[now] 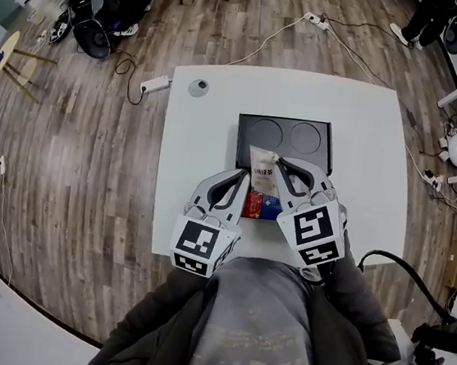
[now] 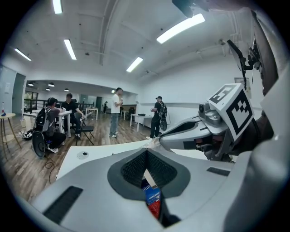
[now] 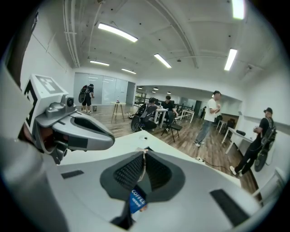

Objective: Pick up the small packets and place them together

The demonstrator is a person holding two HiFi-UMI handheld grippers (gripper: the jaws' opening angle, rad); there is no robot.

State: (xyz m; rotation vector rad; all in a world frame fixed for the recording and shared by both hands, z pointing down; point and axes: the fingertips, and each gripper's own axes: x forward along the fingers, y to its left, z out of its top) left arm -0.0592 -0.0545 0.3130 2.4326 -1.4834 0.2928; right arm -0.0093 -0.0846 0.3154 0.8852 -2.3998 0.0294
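The left claw point(image 2: 146, 152) and the right claw point(image 3: 145, 152) hang side by side over the near half of the white desk point(image 1: 364, 153). They are at the near edge of the black tray point(image 1: 287, 127), which has two round hollows and lies at the desk's middle.

The left claw's jaws are pressed together on a drip packet point(image 2: 152, 199) printed blue and red, which hangs below the pads. The right claw's jaws are closed on the thin pale top edge of a coffee packet point(image 3: 137, 199), whose blue label shows beneath them.

In the head view a pale packet point(image 1: 260, 172) sits between the two claw tips. Red-and-blue print point(image 1: 260, 206) shows just nearer the desk's near edge. Whether those are one packet or two cannot be told.

A round grey disc point(image 1: 198, 88) lies by the far left corner.
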